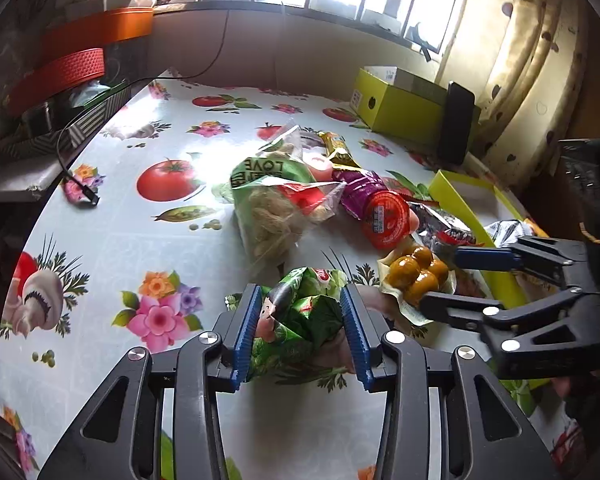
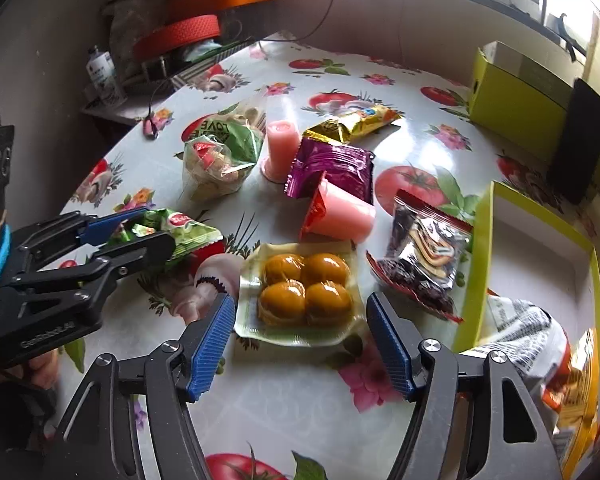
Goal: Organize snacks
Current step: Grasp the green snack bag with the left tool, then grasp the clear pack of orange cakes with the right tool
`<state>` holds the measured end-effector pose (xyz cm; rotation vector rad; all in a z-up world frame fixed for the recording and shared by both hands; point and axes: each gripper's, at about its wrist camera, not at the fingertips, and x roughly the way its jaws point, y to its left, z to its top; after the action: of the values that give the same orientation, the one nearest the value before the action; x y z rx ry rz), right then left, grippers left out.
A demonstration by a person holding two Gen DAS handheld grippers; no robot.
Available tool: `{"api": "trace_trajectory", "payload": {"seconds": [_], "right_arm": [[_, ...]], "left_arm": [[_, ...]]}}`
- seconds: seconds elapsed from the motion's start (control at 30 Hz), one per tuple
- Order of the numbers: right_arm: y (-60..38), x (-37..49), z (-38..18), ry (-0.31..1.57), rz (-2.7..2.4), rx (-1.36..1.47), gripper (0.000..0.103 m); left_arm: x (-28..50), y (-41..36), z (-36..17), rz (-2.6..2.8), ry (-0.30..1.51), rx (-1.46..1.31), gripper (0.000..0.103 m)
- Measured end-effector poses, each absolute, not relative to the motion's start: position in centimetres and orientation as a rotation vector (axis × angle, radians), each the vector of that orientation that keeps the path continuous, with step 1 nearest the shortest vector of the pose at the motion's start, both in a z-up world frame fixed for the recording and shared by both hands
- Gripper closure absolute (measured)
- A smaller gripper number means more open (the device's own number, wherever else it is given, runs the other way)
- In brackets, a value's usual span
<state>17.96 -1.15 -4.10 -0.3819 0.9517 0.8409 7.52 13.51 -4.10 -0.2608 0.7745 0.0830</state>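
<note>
Our left gripper point(image 1: 300, 332) has its jaws closed on the green snack packet point(image 1: 306, 312); our right gripper point(image 2: 300, 344) hangs with jaws wide, empty, around the yellow-ball pack point(image 2: 302, 294) near the counter's point(image 2: 284, 400) front edge, beside the yellow box point(image 2: 470, 280)

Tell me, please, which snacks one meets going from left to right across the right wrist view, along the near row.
Green snack packet in the left gripper → vacuum pack of four yellow balls → dark foil packet → yellow-green box.
</note>
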Motion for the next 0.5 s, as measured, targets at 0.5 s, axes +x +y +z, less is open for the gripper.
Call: {"api": "trace_trajectory", "payload": {"seconds": [0.5], "right_arm": [[0.9,17.6,-5.5,0.928,0.777,-0.524,0.044]], "left_arm": [[7.0,14.6,-4.1,0.081,0.768,-0.298,0.061]]}}
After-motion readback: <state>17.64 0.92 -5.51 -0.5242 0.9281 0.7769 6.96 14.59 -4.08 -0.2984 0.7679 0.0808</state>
